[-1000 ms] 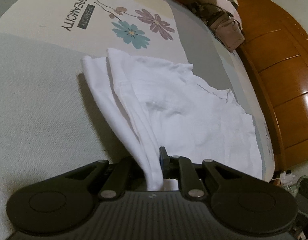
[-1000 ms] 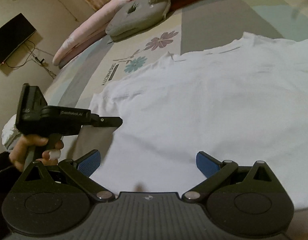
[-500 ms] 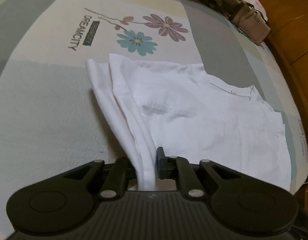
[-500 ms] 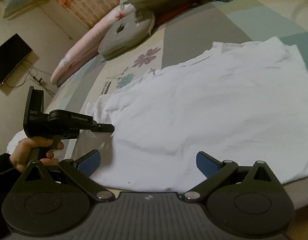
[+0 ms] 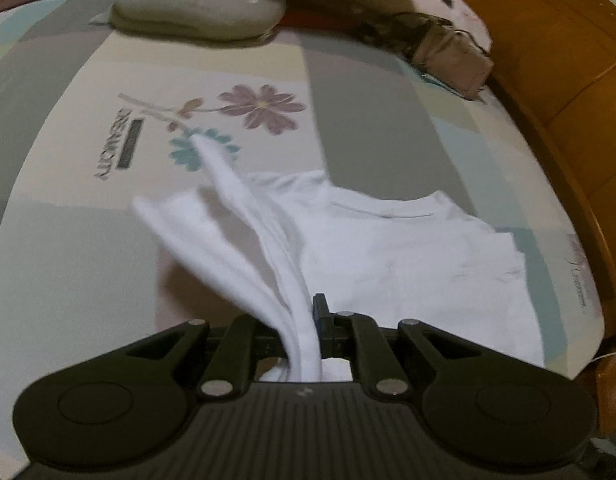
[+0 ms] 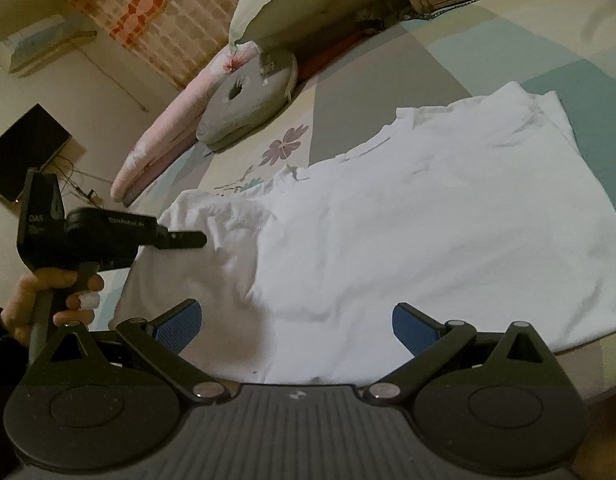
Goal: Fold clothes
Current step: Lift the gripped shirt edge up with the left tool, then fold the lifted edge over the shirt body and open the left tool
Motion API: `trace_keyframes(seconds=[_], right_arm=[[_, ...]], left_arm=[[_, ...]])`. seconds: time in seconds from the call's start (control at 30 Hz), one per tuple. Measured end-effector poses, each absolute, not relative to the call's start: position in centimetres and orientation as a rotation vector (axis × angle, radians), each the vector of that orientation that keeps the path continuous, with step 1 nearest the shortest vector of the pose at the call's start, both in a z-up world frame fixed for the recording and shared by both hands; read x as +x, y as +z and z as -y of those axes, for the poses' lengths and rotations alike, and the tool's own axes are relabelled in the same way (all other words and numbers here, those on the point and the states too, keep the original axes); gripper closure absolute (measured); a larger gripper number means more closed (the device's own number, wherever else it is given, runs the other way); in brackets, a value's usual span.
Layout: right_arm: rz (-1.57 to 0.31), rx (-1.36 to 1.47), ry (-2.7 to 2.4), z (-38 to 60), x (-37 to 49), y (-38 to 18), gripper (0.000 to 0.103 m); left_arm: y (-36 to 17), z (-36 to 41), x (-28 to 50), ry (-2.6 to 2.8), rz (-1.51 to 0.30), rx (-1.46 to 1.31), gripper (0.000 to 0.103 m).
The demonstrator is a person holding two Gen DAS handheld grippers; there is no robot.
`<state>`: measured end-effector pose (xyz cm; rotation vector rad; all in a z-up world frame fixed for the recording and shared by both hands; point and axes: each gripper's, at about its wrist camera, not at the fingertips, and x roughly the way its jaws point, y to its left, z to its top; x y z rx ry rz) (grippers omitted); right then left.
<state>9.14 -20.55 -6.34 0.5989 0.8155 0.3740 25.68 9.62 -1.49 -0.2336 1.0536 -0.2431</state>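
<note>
White T-shirt (image 6: 448, 240) spread flat on bed (image 5: 368, 128), left edge bunched and raised. My left gripper (image 5: 308, 336) clamped on that edge; my right gripper (image 6: 295, 320) wide open, empty, above hem. Carry edge across chest, keep tension, avoid dragging body.

My soft white cotton-like T-shirt (image 6: 428, 232) looks matt and faintly creased, and it bunches into limp folds where my left gripper (image 5: 308, 332) pinches it. Both that gripper and my right gripper (image 6: 295, 320) are matt black plastic with ribbed housings, small shiny metal pivot pins and blue textured rubbery pads (image 6: 414, 326). The patchwork printed bedsheet (image 5: 368, 128) beneath is smooth, dull woven cloth. The orange-brown wooden bed frame (image 5: 568, 80) shines with a glossy varnish.
</note>
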Motion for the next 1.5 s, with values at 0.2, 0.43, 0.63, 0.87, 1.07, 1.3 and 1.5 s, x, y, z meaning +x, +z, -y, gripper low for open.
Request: trace_keyframes(seconds=[0.2,0.43,0.63,0.87,1.07,1.3,1.5], right_arm=[[-0.797,0.611,0.368,21.6,8.6,-6.0,0.000],[-0.788,0.637,0.339,23.3,8.0,-6.1,0.000],[-0.778,0.652,0.318,24.5,7.7,-6.2,0.000],[-0.775,0.664,0.315,25.0,7.8,-6.3,0.000],[-0.785,0.662,0.318,25.4,7.6,-6.4,0.000],[-0.825,0.615,0.322,25.2,7.7,-6.2,0.000],[-0.843,0.603,0.331,25.1,7.8,-6.3,0.000]], left_arm=[[-0.5,-6.9,26.0,-0.299,-1.050,-0.240,0.096],[-0.2,-4.1,26.4,-0.356,-1.046,-0.263,0.096],[-0.5,-2.1,26.9,-0.376,-1.058,-0.294,0.096],[-1.1,-0.2,27.8,-0.380,-1.078,-0.343,0.096],[-1.8,2.2,28.6,-0.386,-1.117,-0.322,0.095],[-2.6,4.0,29.2,-0.377,-1.148,-0.317,0.095],[-2.7,5.7,29.5,-0.372,-1.165,-0.294,0.095]])
